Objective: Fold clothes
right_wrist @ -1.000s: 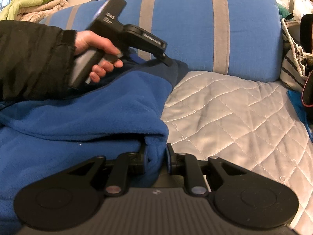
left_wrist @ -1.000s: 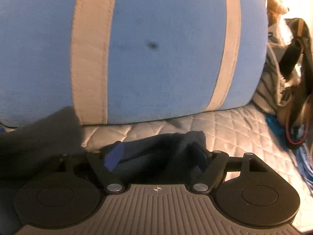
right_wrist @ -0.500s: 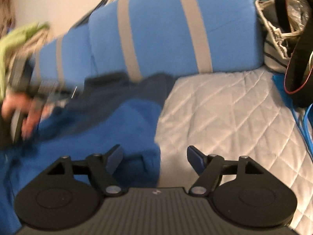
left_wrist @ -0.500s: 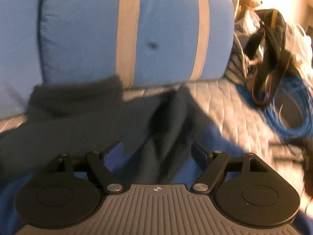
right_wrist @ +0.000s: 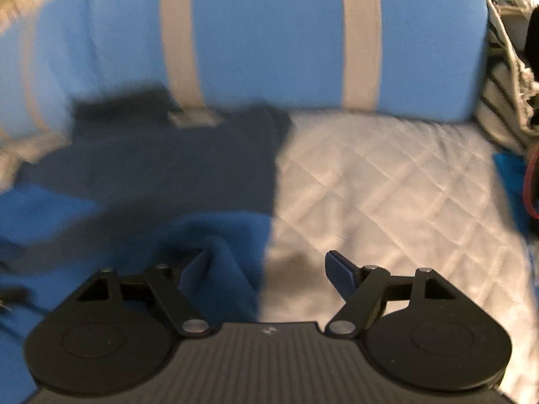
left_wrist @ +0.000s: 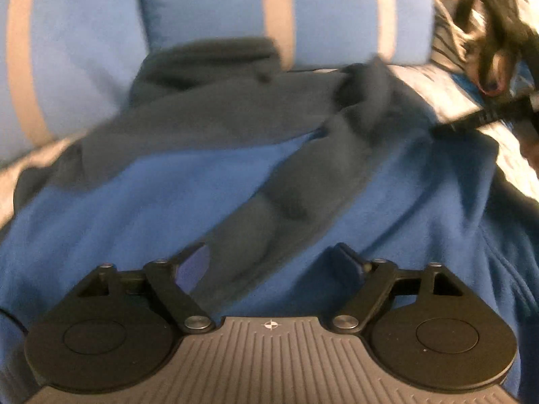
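Quilted cover (right_wrist: 387,185) under blue fleece (left_wrist: 134,219), spread against striped cushions (right_wrist: 269,33). Left gripper (left_wrist: 273,262) opening above dark sleeve (left_wrist: 303,175); right gripper (right_wrist: 259,269) opening, fleece edge between, unpinched. Risk: loose sleeve slipping, fold unravelling.

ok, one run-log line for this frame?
phase: fold released | left gripper: opening, empty | right gripper: opening, empty | blue fleece: on quilted cover
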`<state>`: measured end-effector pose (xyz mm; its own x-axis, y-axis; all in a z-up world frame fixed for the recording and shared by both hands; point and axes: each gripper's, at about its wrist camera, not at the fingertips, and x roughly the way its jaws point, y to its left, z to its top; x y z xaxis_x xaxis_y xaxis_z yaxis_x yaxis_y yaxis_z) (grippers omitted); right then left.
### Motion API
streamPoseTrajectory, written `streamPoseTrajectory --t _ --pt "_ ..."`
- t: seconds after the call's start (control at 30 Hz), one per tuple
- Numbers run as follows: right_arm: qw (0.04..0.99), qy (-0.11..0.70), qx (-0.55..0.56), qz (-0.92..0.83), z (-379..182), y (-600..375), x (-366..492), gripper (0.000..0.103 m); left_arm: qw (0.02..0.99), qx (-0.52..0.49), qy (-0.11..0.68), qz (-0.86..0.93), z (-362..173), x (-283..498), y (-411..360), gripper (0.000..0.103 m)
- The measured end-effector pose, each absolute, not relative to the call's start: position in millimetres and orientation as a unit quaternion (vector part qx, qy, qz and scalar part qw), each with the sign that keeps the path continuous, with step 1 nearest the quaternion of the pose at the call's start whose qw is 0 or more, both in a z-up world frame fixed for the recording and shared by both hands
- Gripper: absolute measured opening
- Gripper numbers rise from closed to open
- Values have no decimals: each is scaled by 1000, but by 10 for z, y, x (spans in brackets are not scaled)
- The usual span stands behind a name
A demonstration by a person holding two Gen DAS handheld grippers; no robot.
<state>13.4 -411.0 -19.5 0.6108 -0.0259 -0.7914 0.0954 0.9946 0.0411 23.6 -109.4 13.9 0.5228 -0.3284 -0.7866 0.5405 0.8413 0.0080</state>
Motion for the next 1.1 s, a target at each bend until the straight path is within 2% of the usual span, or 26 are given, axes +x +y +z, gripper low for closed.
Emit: streamPoseTrajectory --t 0.07,0.2,0.4,0.53,0.6,0.73,1.1 --pt "896 440 26 -49 -253 -4089 115 98 863 106 428 -245 133 257 -1037 90" --pt "896 438 18 -66 -233 -4047 93 100 861 87 439 -241 302 259 -971 90" --pt "906 416 24 -70 88 -3993 -7 103 872 -8 413 -263 790 172 -429 90" --pt "915 397 32 -55 338 -3949 -151 103 886 -59 392 -239 1145 148 159 91" --pt "919 390 25 -43 456 -3888 -240 103 897 -78 375 -222 1293 153 461 97" --pt "923 383 -10 -19 675 -3672 -389 103 910 -129 348 -183 1512 91 1103 103" --pt "920 369 -118 58 1207 -2865 -538 103 907 -234 337 -98 1691 -286 2458 103"
